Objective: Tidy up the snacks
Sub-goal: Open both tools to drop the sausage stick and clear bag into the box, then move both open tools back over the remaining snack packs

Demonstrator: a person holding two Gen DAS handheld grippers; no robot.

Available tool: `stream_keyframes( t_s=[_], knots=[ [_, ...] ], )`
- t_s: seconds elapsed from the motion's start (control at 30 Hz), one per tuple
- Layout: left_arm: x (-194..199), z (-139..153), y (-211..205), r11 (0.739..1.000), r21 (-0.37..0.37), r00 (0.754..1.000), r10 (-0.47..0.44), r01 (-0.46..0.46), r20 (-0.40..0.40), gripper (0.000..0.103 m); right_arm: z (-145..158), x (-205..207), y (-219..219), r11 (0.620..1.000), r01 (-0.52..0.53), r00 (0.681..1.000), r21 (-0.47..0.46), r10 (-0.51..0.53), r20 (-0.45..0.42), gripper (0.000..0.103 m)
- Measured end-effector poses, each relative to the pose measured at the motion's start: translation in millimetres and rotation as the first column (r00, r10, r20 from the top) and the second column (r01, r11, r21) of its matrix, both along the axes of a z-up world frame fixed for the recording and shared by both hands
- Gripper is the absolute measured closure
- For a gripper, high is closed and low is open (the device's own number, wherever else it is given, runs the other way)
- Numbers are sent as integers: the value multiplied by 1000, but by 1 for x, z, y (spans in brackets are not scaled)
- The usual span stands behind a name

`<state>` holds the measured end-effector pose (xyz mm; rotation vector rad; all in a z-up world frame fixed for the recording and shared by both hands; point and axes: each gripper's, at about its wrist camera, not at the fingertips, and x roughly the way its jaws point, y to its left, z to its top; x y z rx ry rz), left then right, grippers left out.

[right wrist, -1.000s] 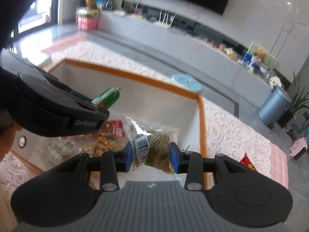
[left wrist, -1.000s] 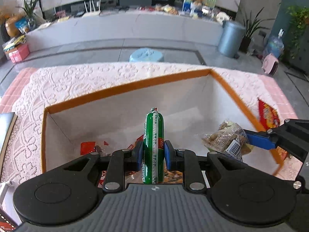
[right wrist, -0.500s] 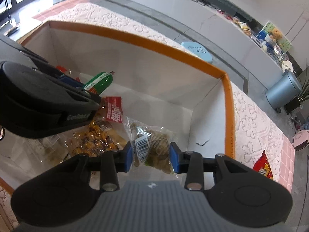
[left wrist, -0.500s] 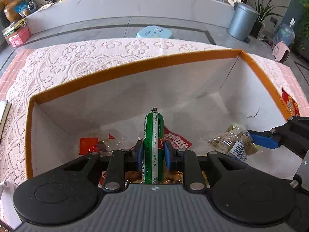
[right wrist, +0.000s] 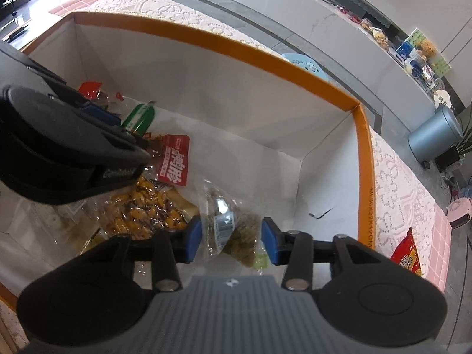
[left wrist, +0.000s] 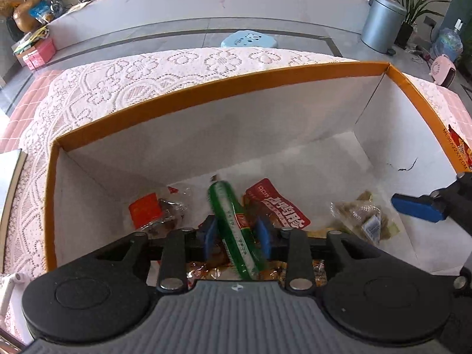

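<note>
A white box with an orange rim (left wrist: 206,94) (right wrist: 236,47) stands on the lace-covered table. My left gripper (left wrist: 236,233) hangs inside it and its jaws are opening. The green sausage (left wrist: 233,224) leans leftward between the pads, loose and blurred. My right gripper (right wrist: 232,242) is also inside the box, jaws opening. A clear packet of brown snacks (right wrist: 230,230) (left wrist: 365,221) sits in the gap, and the pads stand off it. On the box floor lie a red-labelled packet (left wrist: 277,203) (right wrist: 174,159), a clear packet with a red patch (left wrist: 150,212) and a bag of yellow-brown pieces (right wrist: 147,209).
A red snack bag (right wrist: 407,253) lies on the lace cloth (left wrist: 118,85) right of the box. A book edge (left wrist: 11,171) shows at the left. Beyond the table are a blue stool (left wrist: 249,39), a grey bin (left wrist: 380,23) and a long white counter.
Both grippers sank deeper into the box, then both pairs of jaws spread. The sausage, upright in the left grip before, now tips left. The brown packet is slack between the right pads.
</note>
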<state>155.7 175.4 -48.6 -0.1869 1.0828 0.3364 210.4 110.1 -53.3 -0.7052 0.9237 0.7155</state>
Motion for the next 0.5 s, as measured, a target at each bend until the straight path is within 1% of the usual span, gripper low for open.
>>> stream_keyframes(
  t_s=[0.03,0.1,0.17,0.23,0.33,0.37,0.5],
  knots=[
    [-1,2,-1,1000,5,1000,4,-4,6,56,1,0,0,1000,1,1000,2,-1,3,55],
    [-3,6,-1,1000,30,1000,4,-5,23,46,3,-1,-2,1000,5,1000,7,-5,10,48],
    [-5,12,-4,998,65,999,-3,1,41,42,7,-2,-4,1000,11,1000,18,-12,21,46],
    [-9,18,-5,997,76,999,-1,-3,55,41,12,-3,-8,999,21,999,32,-23,35,43],
    [-13,27,-8,997,74,997,-1,-5,75,41,20,-6,-14,997,43,998,59,-46,50,39],
    [-14,29,-10,997,76,997,-4,-3,79,41,22,-7,-15,997,48,997,64,-52,56,36],
    [-20,41,-18,996,84,995,-10,1,104,41,34,-14,-22,995,54,995,80,-61,84,34]
  ],
)
